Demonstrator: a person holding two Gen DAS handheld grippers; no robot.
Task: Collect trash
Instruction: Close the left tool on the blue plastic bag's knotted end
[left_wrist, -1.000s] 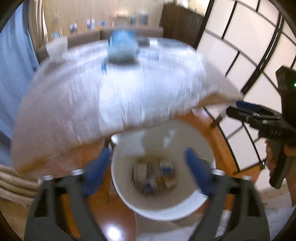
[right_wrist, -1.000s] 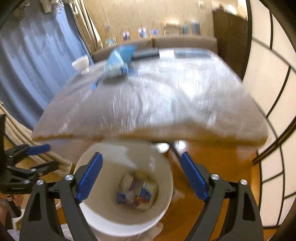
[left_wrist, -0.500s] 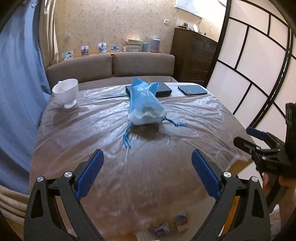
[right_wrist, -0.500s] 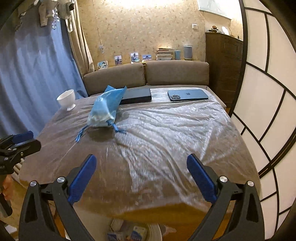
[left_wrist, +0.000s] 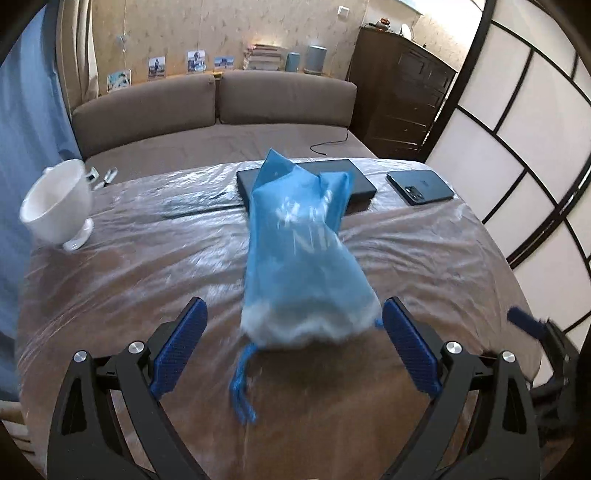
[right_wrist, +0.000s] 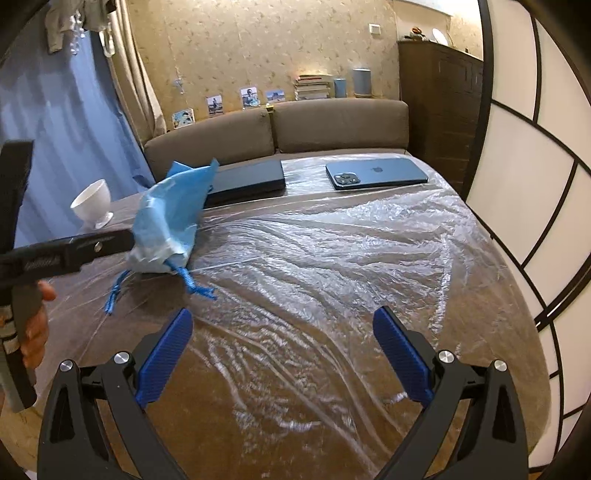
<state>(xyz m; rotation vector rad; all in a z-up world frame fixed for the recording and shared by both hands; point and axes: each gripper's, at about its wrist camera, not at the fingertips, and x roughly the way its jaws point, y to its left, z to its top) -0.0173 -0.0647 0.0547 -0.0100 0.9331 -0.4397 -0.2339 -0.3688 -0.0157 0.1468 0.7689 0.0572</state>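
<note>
A crumpled blue plastic bag with loose blue strings lies on the plastic-covered round table; it also shows in the right wrist view. My left gripper is open, its fingers spread either side of the bag's near end, not touching it. In the right wrist view the left gripper's arm reaches the bag from the left. My right gripper is open and empty over the table's near middle, well right of the bag.
A white cup stands at the table's left edge. A dark flat box and a blue phone lie at the back. A brown sofa stands behind. A paper screen stands to the right.
Both grippers rose from over a white bin of trash below the table edge and moved forward over the table. The left gripper has closed in on the blue bag.
</note>
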